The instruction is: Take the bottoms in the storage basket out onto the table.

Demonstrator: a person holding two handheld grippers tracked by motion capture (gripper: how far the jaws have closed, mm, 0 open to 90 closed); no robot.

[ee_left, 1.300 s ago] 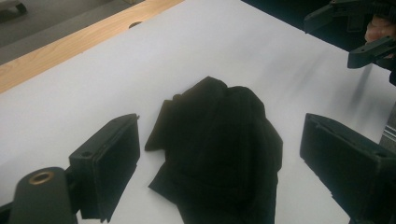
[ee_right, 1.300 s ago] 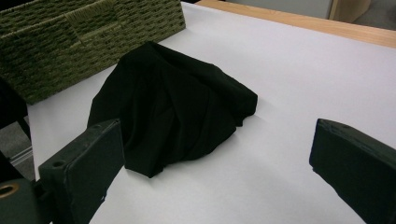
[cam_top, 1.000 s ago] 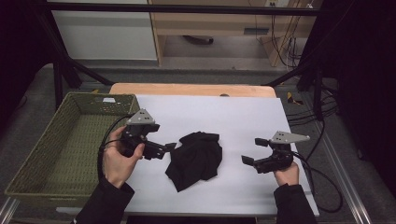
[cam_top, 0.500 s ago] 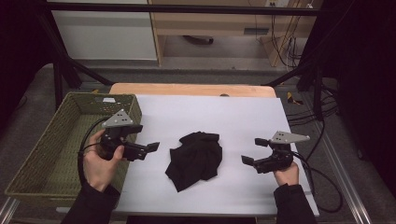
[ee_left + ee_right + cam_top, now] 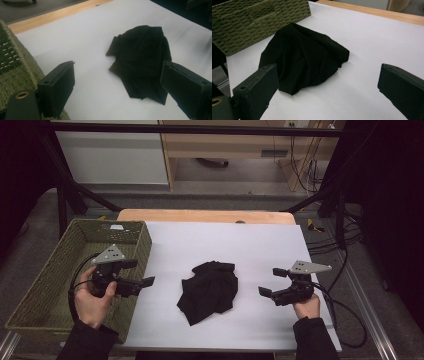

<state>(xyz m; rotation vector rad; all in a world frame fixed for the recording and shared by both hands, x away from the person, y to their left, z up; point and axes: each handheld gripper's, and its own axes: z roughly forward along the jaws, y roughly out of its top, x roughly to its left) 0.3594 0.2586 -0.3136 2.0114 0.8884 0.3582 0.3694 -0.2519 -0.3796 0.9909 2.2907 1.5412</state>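
White-topped table [image 5: 260, 245] with a wooden far edge; crumpled black cloth [image 5: 209, 290] at its middle, woven green basket [image 5: 55, 285] at left edge.

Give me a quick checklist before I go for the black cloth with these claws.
1. Left claw open, nothing between the jaws: ok.
2. Right claw open and empty: ok.
3. Black cloth lying free on the white table cover, neither claw touching it: ok.
4. Cloth flat enough to pick a clean edge: not ok, it is crumpled in a heap.
5. Green basket beside the cover, its mouth facing up: ok.
6. Basket contents: cannot tell.
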